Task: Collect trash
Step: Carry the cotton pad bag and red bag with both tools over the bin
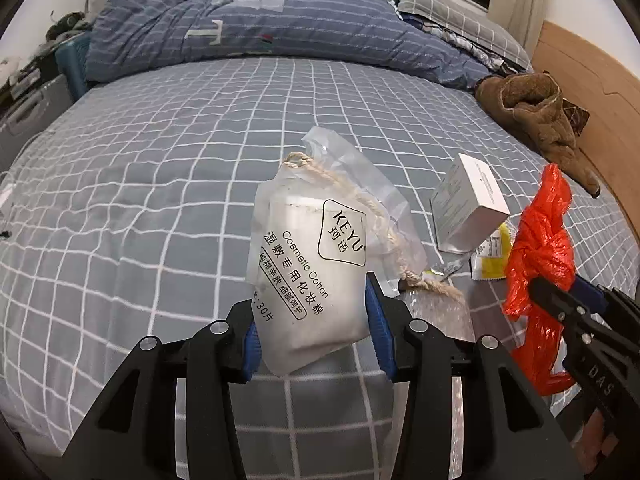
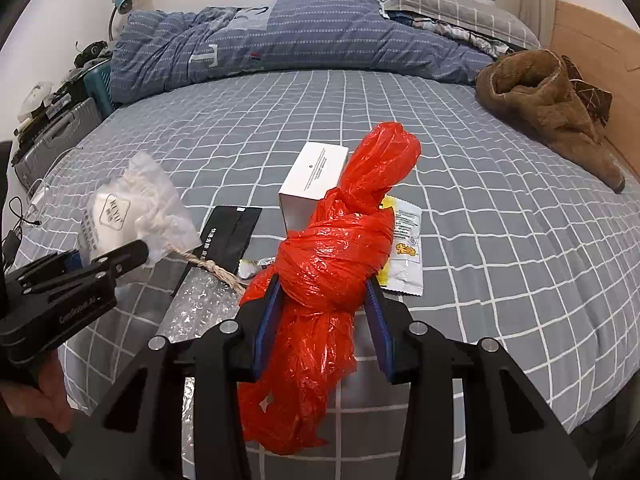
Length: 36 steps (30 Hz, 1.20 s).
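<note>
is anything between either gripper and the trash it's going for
Nothing visible: the left gripper is shut on the clear cosmetic cotton pouch, and the right gripper is shut on the knotted red plastic bag.

A frosted cosmetic cotton pouch (image 1: 308,276) with a twine drawstring hangs upright above the grey checked bed. Beside it hangs a knotted red plastic bag (image 2: 324,276). A white box (image 2: 314,182), yellow sachet (image 2: 404,240), black packet (image 2: 230,236) and bubble wrap (image 2: 200,304) lie below.
</note>
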### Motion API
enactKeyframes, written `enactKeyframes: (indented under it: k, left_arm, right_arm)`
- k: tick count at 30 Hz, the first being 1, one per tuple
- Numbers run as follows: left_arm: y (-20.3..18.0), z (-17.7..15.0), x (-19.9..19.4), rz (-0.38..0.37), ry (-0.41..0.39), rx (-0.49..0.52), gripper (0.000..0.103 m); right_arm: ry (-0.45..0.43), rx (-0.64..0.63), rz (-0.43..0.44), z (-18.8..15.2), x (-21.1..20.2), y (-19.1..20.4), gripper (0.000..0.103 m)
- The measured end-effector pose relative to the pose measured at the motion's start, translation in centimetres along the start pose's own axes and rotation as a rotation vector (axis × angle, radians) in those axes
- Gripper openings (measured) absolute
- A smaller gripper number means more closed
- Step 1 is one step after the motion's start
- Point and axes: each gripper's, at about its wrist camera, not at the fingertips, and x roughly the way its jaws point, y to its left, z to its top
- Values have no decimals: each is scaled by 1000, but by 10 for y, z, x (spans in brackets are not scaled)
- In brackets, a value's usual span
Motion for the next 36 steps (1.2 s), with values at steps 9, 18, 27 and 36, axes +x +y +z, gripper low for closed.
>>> enactKeyframes:
  k: [9, 18, 27, 36]
  left_arm:
    - [-4, -20, -27, 7, -10, 22, 43]
    - [-12, -41, -49, -2, -13, 26, 43]
    - [-17, -61, -69, -12, -17, 21, 43]
    - [-21, -88, -92, -29, -8, 20, 42]
  right_arm:
    - [-19, 14, 4, -13, -23, 0, 39]
    - [-38, 22, 0, -27, -48, -1, 39]
    - [-63, 26, -16, -43, -73, 3, 39]
    - [-78, 17, -19, -62, -99, 10, 39]
